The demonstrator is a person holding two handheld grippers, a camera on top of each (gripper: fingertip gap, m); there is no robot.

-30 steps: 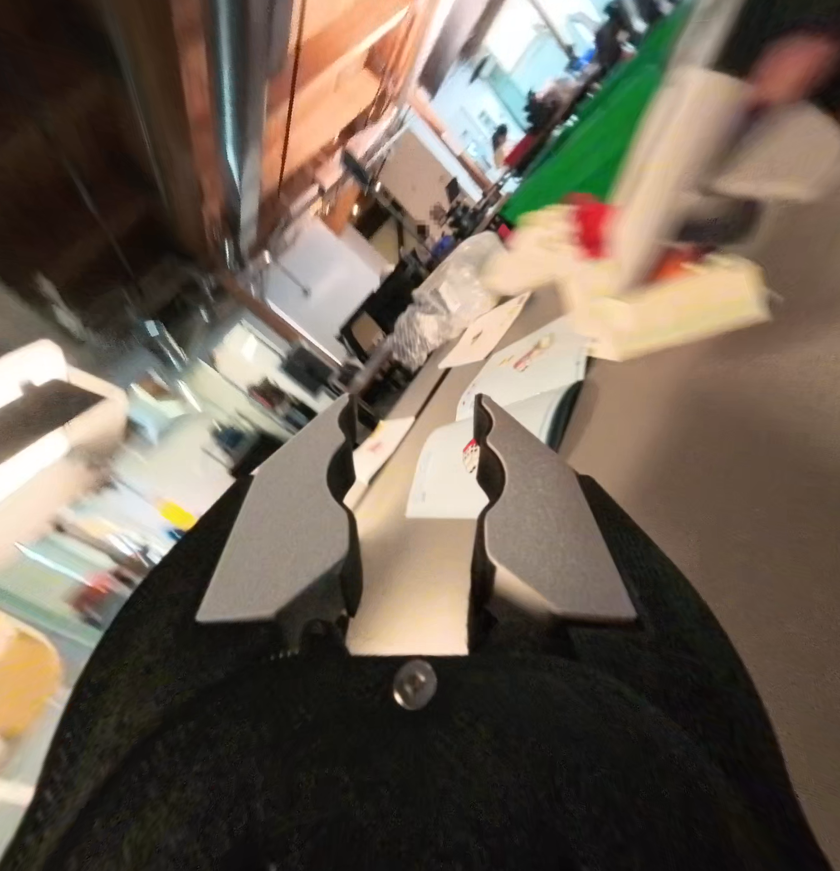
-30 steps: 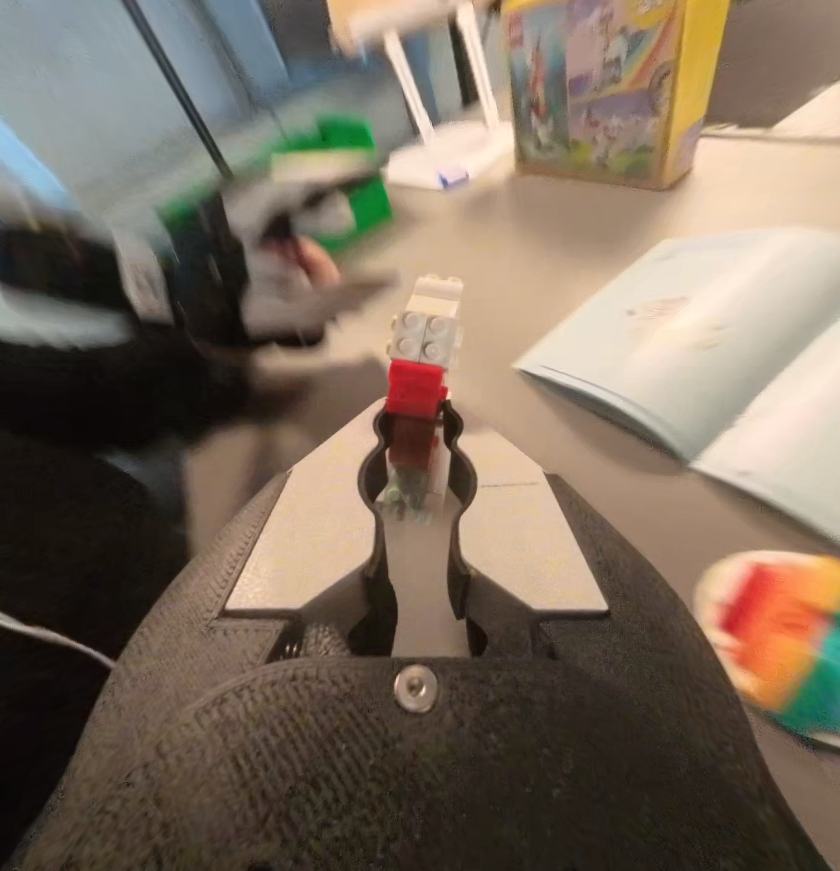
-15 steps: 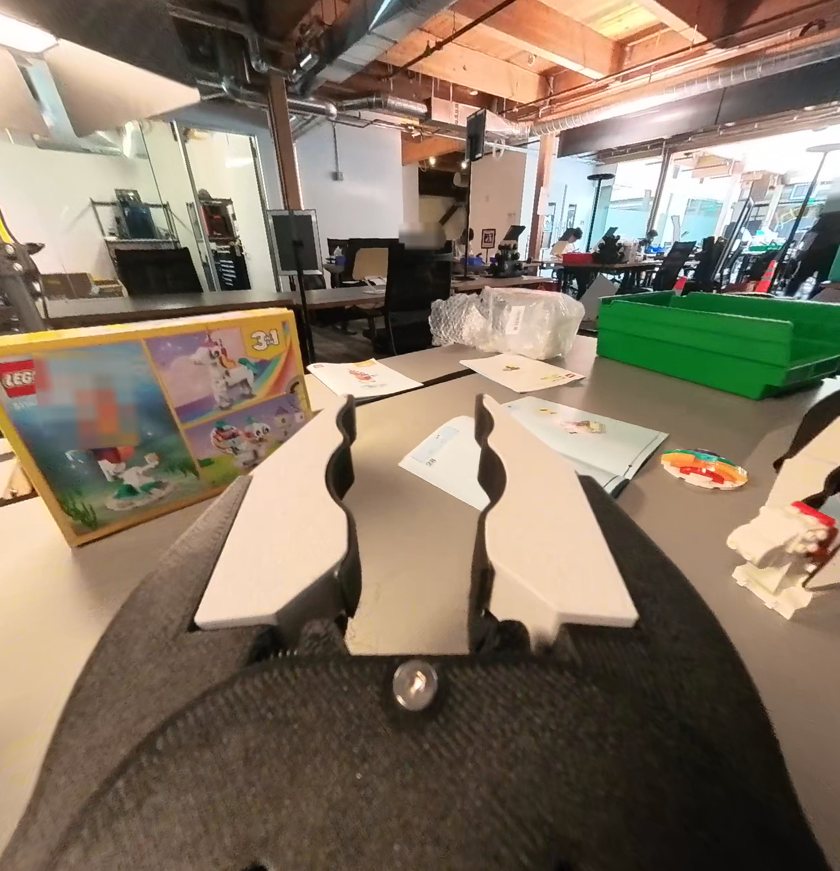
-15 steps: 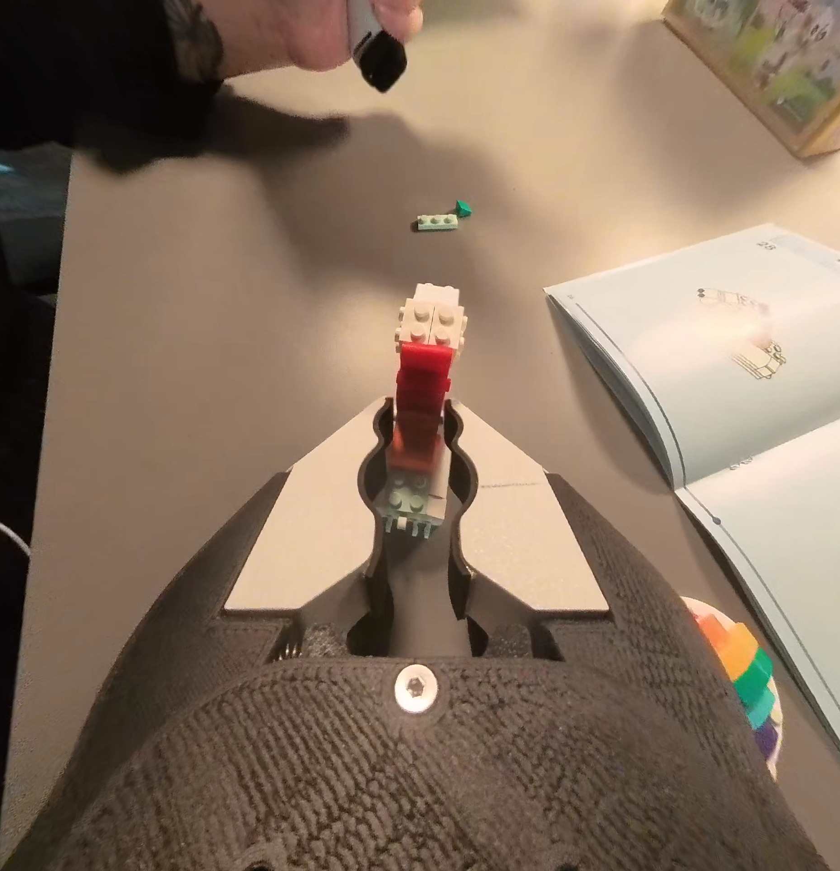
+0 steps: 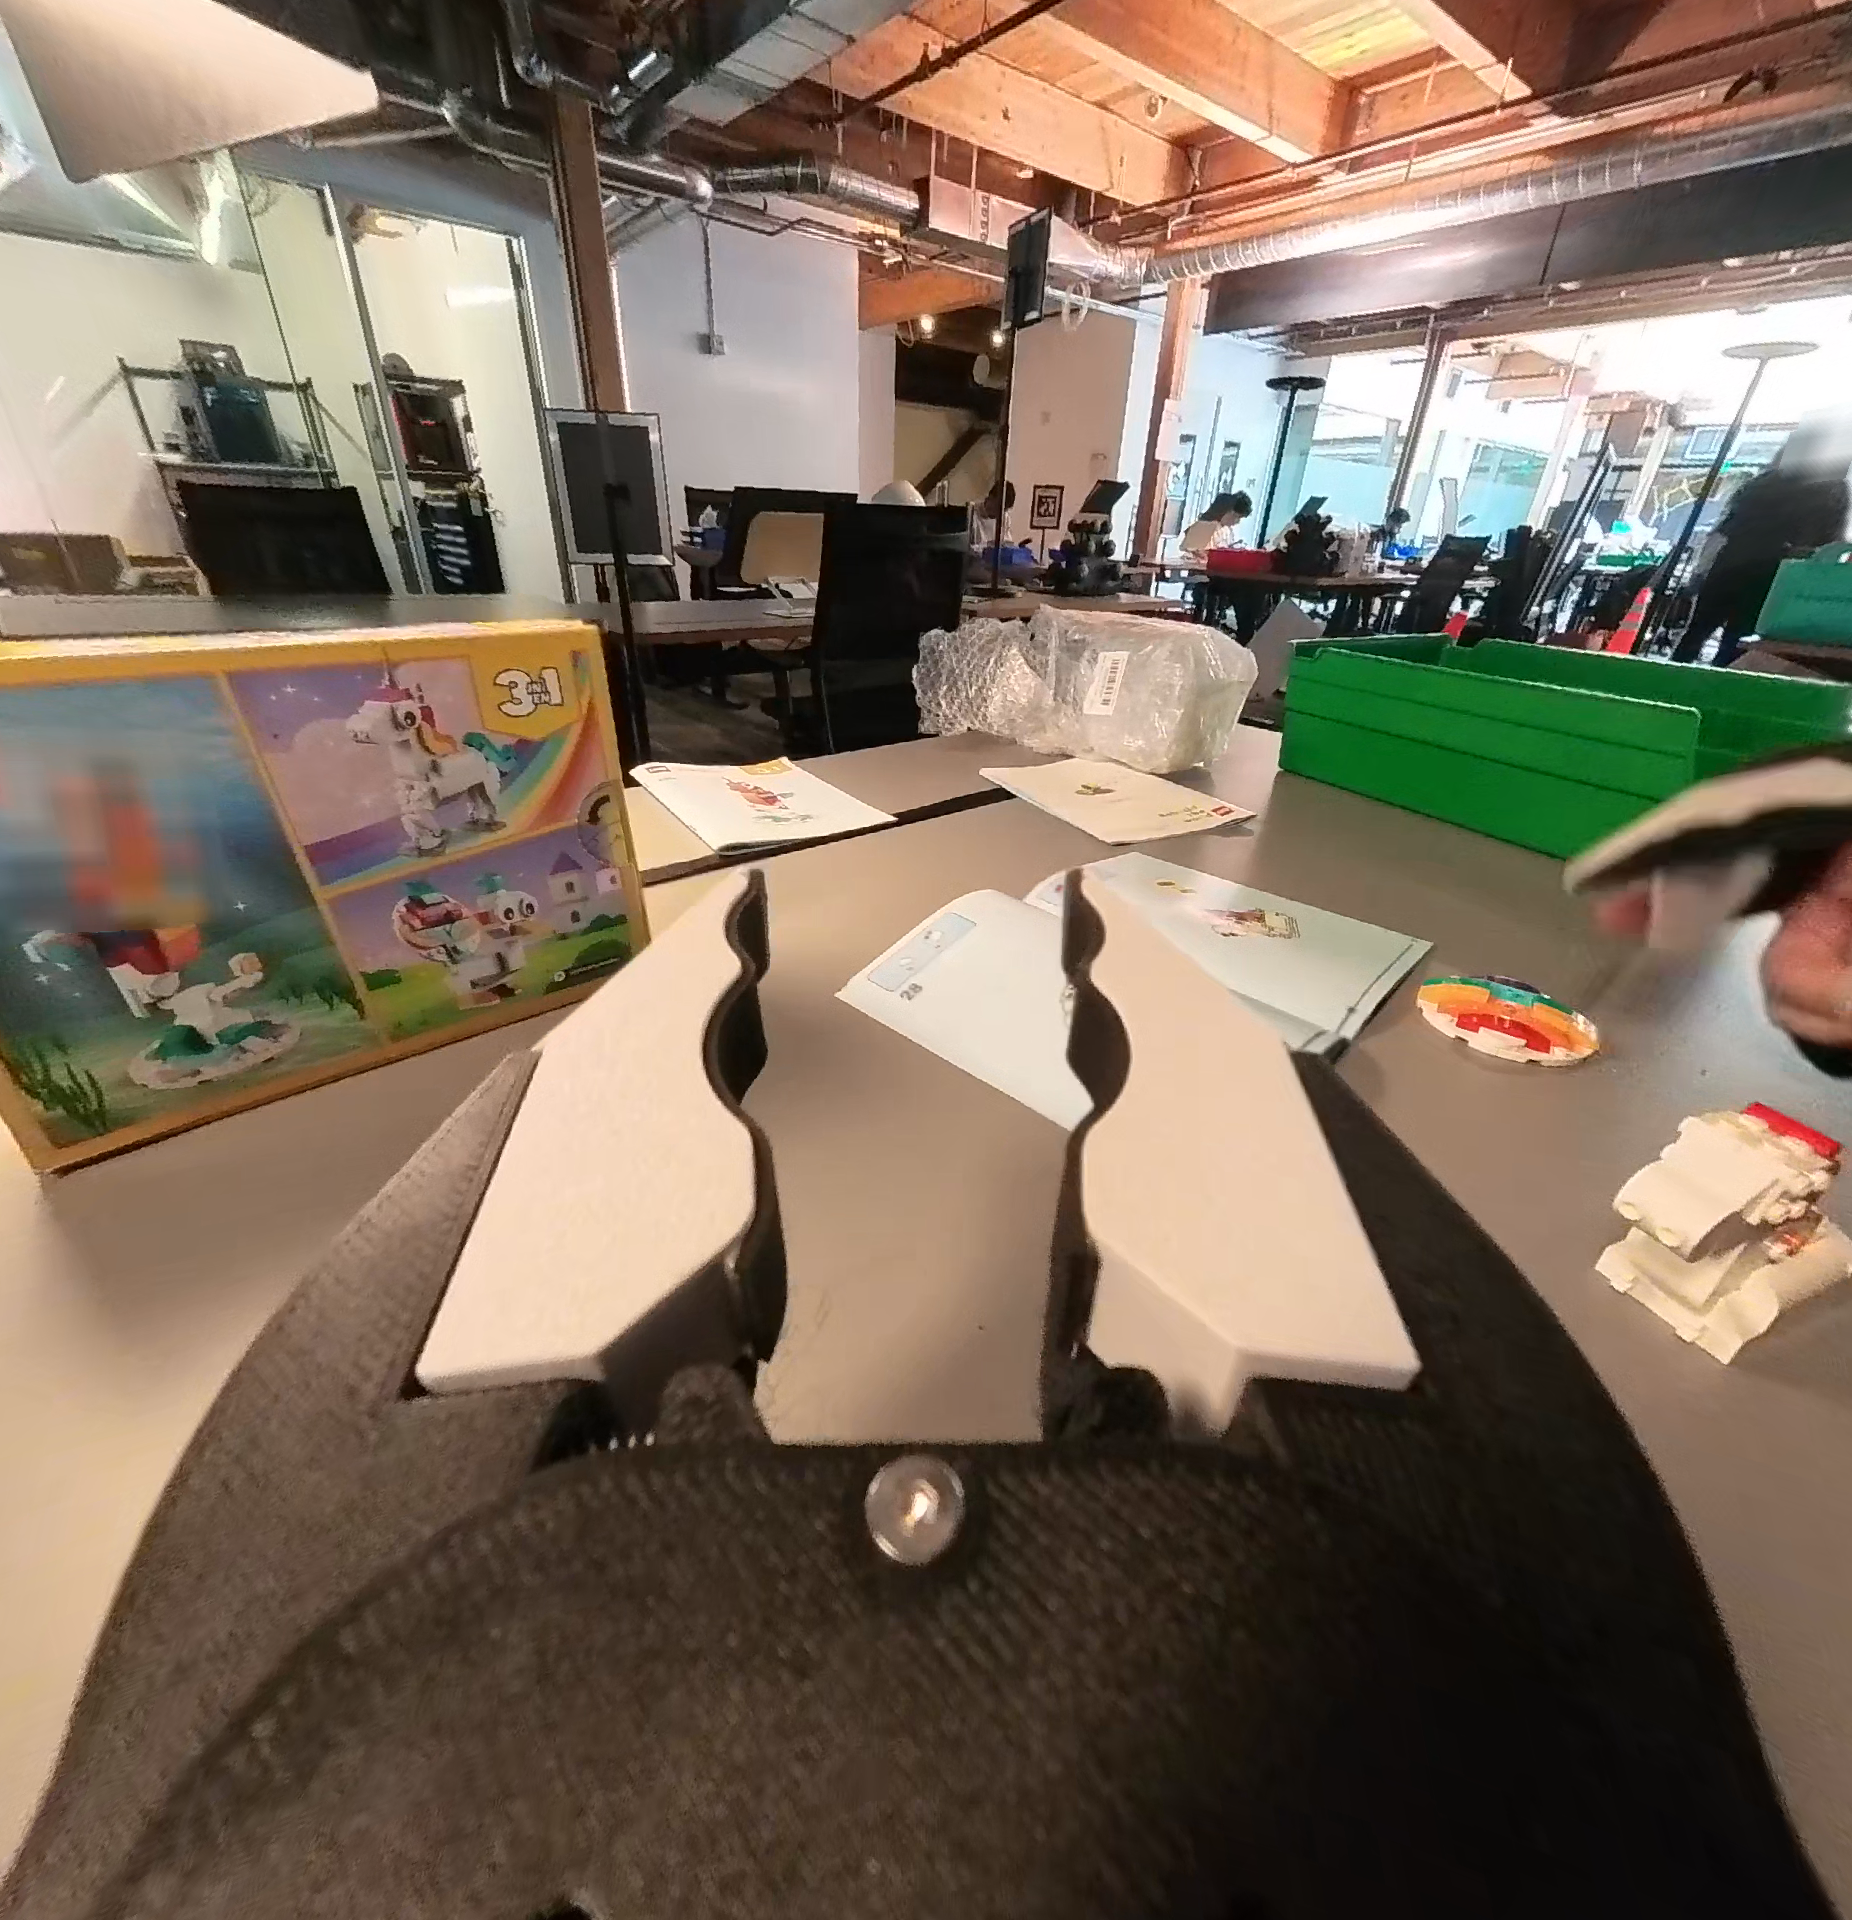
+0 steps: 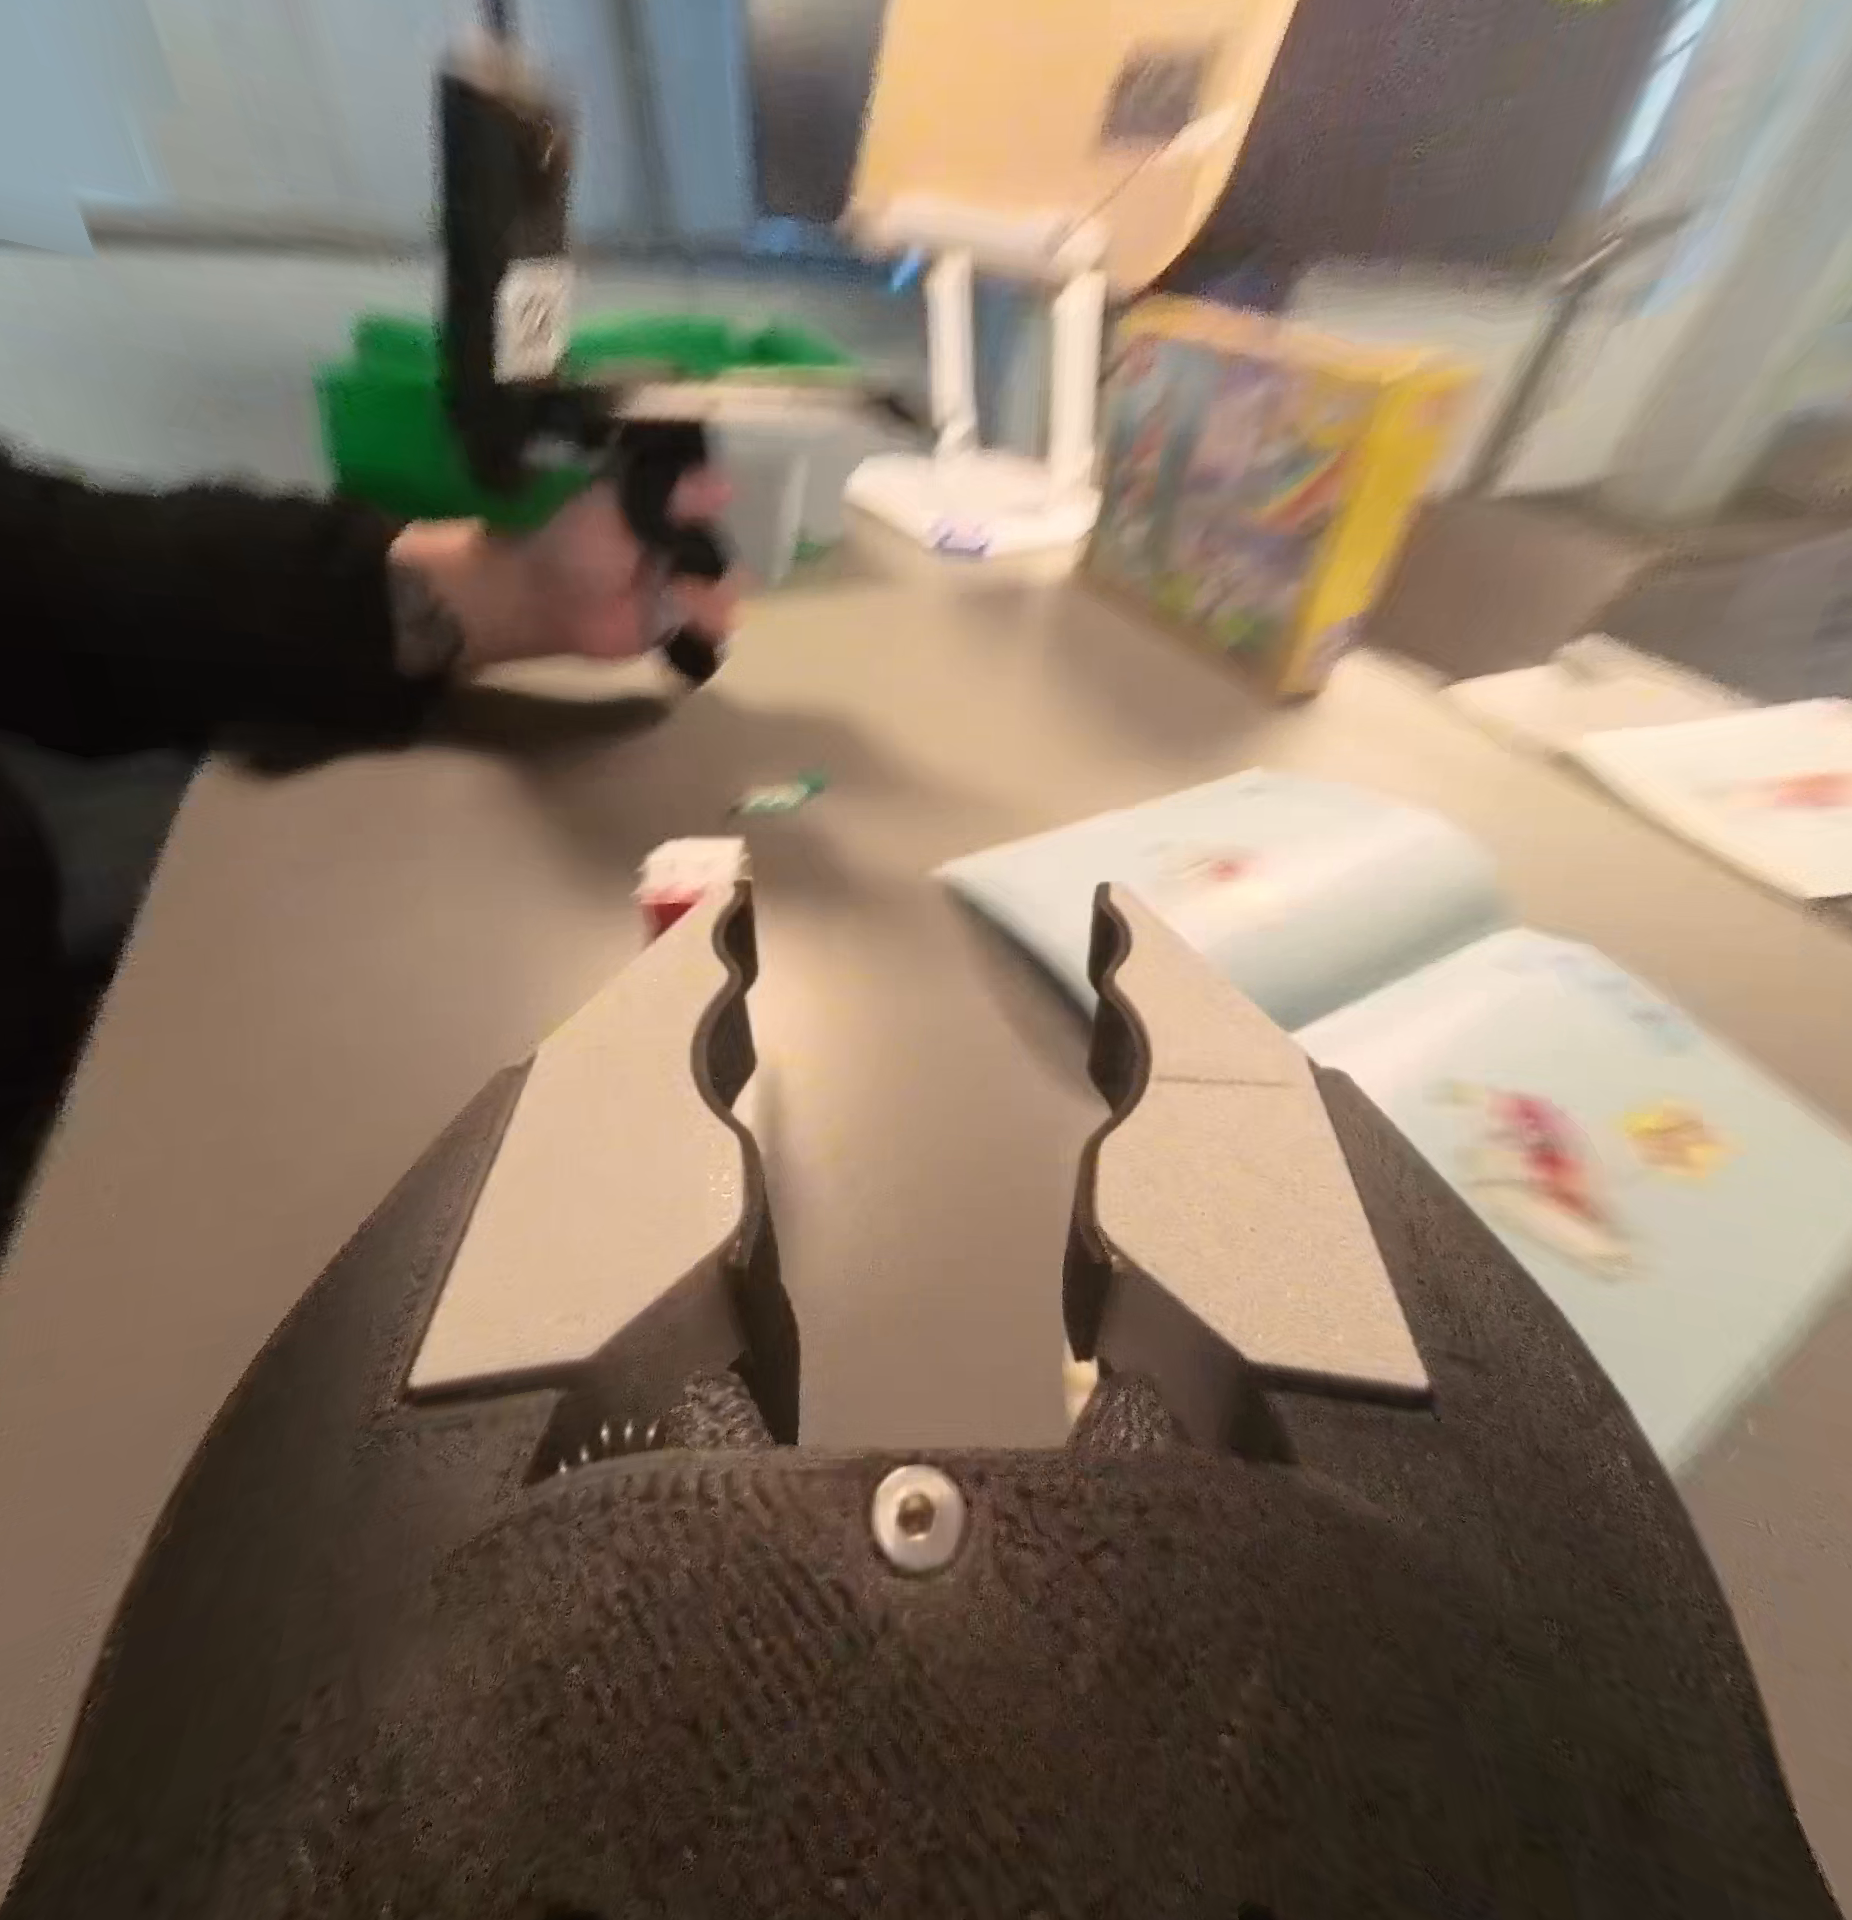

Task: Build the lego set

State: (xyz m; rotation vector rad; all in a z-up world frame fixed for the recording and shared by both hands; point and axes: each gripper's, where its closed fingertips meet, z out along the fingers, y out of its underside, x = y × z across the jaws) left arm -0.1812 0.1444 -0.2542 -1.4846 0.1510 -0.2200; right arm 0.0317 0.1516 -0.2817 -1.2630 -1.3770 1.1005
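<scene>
The white-and-red lego build [image 5: 1732,1195] lies on the grey tabletop [image 5: 1317,1195], free of both tools. Left hand-held gripper [image 5: 911,914]: jaws parted, empty. Right hand-held gripper [image 6: 922,904]: jaws parted, empty. An open instruction booklet [image 5: 1192,956] and a rainbow disc [image 5: 1504,1023] lie nearby.

A white lego build [image 5: 1722,1216] with red bricks on top lies tipped on the grey table at near right; the round rainbow piece [image 5: 1506,1019] lies flat beyond it

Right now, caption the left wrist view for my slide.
Open left gripper faces the open booklet; white-and-red lego model rests free.
</scene>
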